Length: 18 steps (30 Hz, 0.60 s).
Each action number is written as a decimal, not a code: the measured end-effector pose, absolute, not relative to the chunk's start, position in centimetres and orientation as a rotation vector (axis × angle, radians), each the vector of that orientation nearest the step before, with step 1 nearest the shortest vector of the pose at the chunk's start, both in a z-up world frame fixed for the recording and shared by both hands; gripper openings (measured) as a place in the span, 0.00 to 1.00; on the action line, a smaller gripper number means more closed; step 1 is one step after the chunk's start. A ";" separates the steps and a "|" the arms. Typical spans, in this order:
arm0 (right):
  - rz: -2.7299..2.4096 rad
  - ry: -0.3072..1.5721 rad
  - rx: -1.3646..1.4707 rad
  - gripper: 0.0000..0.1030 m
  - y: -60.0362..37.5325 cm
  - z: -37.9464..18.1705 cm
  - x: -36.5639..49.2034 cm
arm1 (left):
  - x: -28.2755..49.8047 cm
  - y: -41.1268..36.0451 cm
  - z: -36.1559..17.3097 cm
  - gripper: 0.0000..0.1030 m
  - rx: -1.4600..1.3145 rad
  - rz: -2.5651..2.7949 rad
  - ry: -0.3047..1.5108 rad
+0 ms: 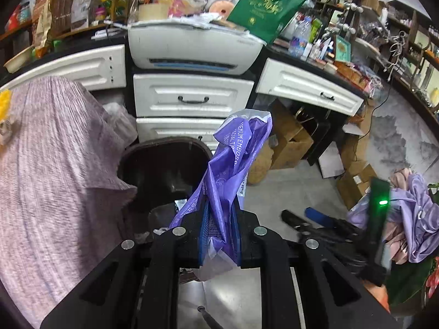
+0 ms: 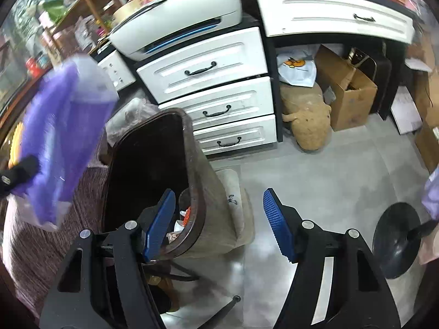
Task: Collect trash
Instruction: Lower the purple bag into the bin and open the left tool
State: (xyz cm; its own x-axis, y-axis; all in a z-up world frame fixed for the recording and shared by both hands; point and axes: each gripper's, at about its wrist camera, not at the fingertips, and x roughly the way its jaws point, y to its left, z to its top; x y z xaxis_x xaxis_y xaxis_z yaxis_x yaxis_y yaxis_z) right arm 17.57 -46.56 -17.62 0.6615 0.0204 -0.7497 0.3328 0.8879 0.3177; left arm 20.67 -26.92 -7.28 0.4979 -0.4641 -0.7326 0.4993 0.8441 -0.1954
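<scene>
Left hand-held gripper [image 1: 221, 235] clamps purple wrapper [image 1: 233, 164] — above bin [image 1: 164, 148].

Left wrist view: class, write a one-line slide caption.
Left gripper shut on a purple plastic wrapper, near the dark trash bin.

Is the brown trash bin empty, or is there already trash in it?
Not empty. In the right wrist view, white and orange scraps lie inside the brown trash bin near its lower rim; how full it is cannot be told.

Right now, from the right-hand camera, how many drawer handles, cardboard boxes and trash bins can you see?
Black drawer handles: 4
Open cardboard boxes: 1
Brown trash bins: 1
Total: 6
</scene>
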 end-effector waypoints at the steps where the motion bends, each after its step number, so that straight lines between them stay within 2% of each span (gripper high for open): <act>1: -0.187 0.831 0.462 0.65 -46.7 -17.6 17.4 | 20.9 -27.0 -7.8 0.15 0.041 -0.578 0.888; 9: -0.213 0.797 0.450 0.65 -47.5 -16.4 16.3 | 23.2 -27.8 -11.5 0.16 0.022 -0.542 1.012; 10: -0.216 0.795 0.452 0.65 -47.7 -16.3 16.1 | 23.3 -28.0 -11.8 0.21 0.028 -0.532 1.017; 11: -0.218 0.793 0.459 0.65 -47.8 -16.2 16.0 | 23.4 -28.0 -12.0 0.33 0.030 -0.521 1.024; 12: -0.218 0.793 0.463 0.65 -47.9 -16.2 15.9 | 23.5 -28.1 -12.3 0.40 0.025 -0.511 1.035; 13: -0.219 0.792 0.464 0.65 -48.0 -16.2 15.8 | 23.5 -28.1 -12.5 0.54 0.018 -0.511 1.042; 14: -0.222 0.791 0.464 0.65 -48.1 -16.2 15.7 | 23.5 -28.1 -12.7 0.62 0.013 -0.512 1.048; 15: -0.224 0.791 0.466 0.65 -48.2 -16.2 15.7 | 23.4 -28.2 -12.8 0.64 0.015 -0.514 1.047; 18: -0.228 0.790 0.476 0.65 -48.4 -16.2 15.5 | 22.9 -28.5 -12.9 0.78 0.030 -0.547 1.056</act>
